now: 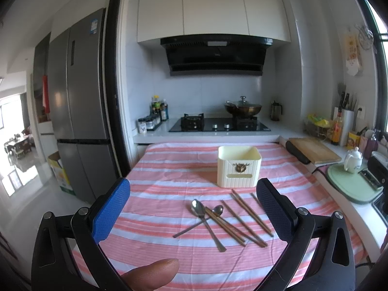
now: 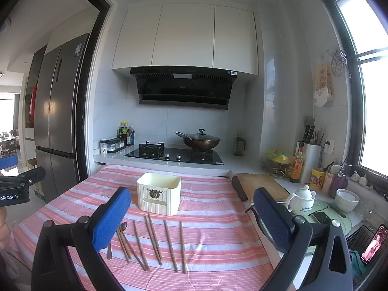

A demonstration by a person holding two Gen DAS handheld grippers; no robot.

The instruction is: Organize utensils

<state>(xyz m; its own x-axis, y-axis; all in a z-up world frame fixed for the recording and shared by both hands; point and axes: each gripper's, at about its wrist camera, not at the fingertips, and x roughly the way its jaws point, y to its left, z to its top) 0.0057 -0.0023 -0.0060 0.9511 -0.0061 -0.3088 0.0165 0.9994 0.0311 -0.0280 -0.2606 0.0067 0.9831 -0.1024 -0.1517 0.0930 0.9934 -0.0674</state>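
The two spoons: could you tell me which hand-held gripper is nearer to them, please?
Left. The left hand-held gripper frames the spoons; the right hand-held gripper sits off to their right, over the chopsticks.

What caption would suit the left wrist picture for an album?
Open left tongs hover over crossed spoons and chopsticks on a striped cloth, cream holder waiting behind.

My right hand-held gripper (image 2: 191, 214) has a blue pad (image 2: 110, 220) hiding the spoons (image 2: 124, 226). I see only part of a thumb (image 1: 155, 275).
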